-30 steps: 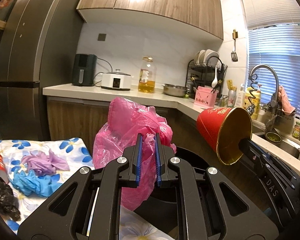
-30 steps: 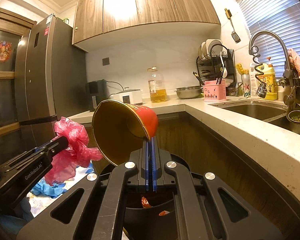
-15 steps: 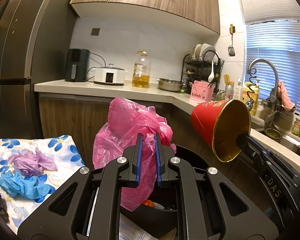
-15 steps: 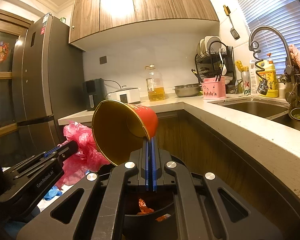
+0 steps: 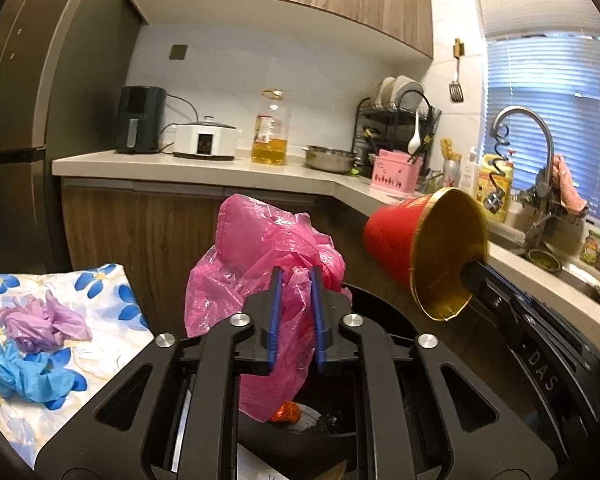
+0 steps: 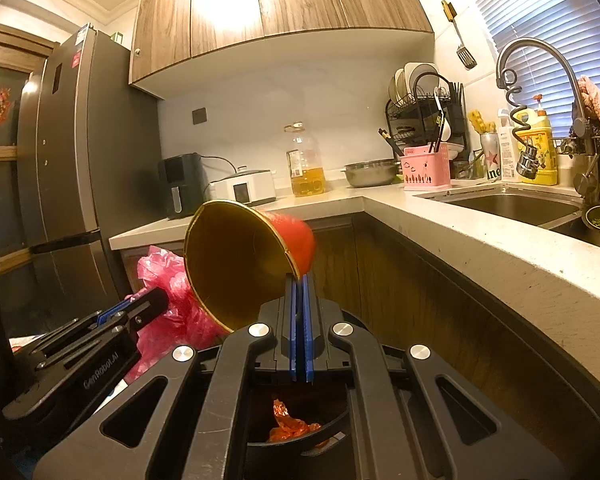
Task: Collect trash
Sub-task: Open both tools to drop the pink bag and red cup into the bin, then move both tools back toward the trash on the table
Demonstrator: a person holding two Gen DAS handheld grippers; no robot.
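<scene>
My left gripper [image 5: 295, 276] is shut on a crumpled pink plastic bag [image 5: 256, 256] and holds it over the open black trash bin [image 5: 384, 316]. My right gripper [image 6: 299, 280] is shut on the rim of a red paper cup with a gold inside [image 6: 236, 256], tilted over the same bin [image 6: 328, 432]. Orange wrapper trash [image 6: 288, 426] lies in the bin. The cup [image 5: 432, 248] and the right gripper [image 5: 470, 270] show at the right of the left wrist view. The bag [image 6: 168, 280] and the left gripper [image 6: 156, 300] show at the left of the right wrist view.
A flowered cloth [image 5: 96, 292] at the left carries purple [image 5: 40, 320] and blue gloves [image 5: 20, 372]. The counter [image 6: 480, 240] with a sink [image 6: 508, 206] runs along the right. A grey fridge [image 6: 68, 180] stands at the left.
Both grippers have shifted forward over the bin with their loads. The bin's inside and the orange trash show more. The grips are unchanged.
</scene>
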